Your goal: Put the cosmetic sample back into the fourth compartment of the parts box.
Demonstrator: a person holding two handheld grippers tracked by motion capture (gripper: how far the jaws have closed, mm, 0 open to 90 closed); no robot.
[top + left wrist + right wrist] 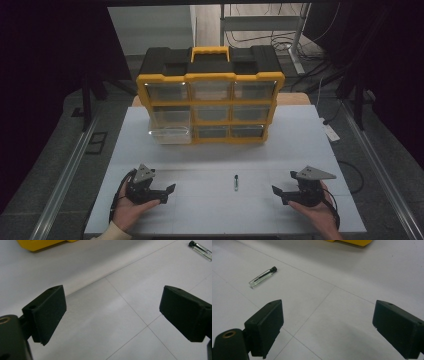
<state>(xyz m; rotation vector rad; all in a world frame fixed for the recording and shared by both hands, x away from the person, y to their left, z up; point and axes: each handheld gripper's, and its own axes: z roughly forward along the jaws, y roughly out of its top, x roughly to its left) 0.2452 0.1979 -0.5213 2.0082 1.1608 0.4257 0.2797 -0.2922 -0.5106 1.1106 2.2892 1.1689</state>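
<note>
A small clear vial [236,182] with a black cap is seen lying flat on the white table [210,210], midway between the grippers. The left gripper [169,194] and right gripper [278,195] are held wide open, empty. A yellow drawer organizer [210,95] stands at the far side, its lower-left drawer [170,134] pulled out.

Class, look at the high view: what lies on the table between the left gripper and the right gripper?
A small glass vial with a black cap lies on the white table between the left gripper and the right gripper, touching neither.
</note>
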